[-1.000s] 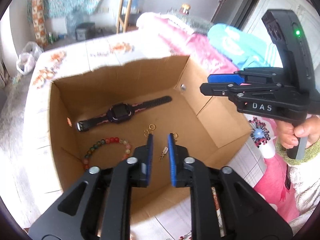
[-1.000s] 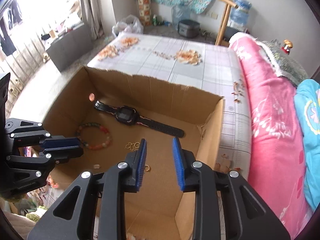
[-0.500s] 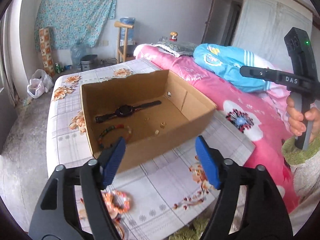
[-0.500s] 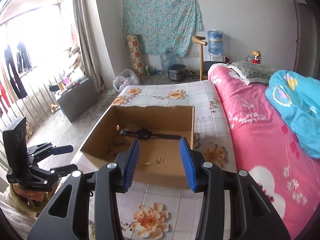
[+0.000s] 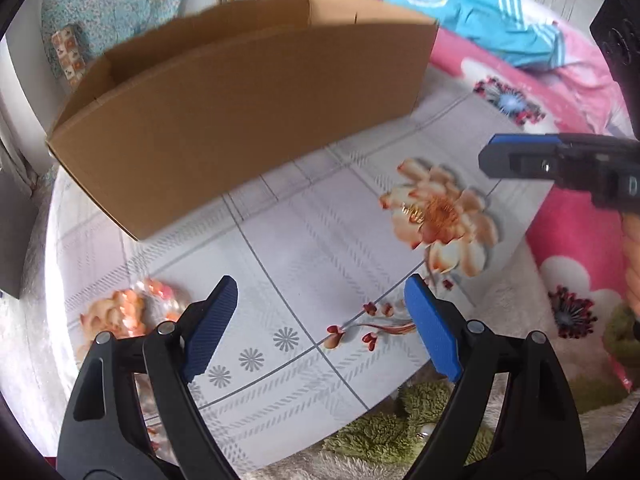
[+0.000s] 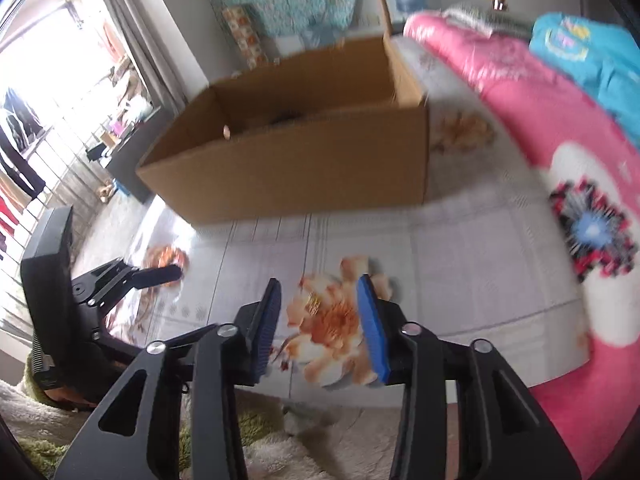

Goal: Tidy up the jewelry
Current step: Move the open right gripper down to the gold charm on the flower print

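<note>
The brown cardboard box (image 5: pixel 240 120) stands on the flowered sheet, and from here I see mostly its near wall. In the right wrist view only a dark bit of the watch (image 6: pixel 284 118) shows inside the box (image 6: pixel 300 168). My left gripper (image 5: pixel 320 284) hovers low over the sheet in front of the box, its jaws opening wide with nothing between them. A blurred pink-orange bead bracelet (image 5: pixel 164 294) lies just left of it. My right gripper (image 6: pixel 319 284) hangs over a printed orange flower (image 6: pixel 332 320), jaws partly open and closing on nothing.
A pink quilt (image 6: pixel 540 120) and a turquoise garment (image 5: pixel 480 12) lie to the right. White fleece and a green fuzzy sleeve (image 5: pixel 380 436) border the sheet's near edge. Each gripper shows in the other's view: the right gripper (image 5: pixel 540 164) and the left gripper (image 6: pixel 160 274).
Both grippers pulled back from above the box and sank toward the sheet in front of it. The left jaws went from nearly shut to wide. The box's contents dropped out of sight.
</note>
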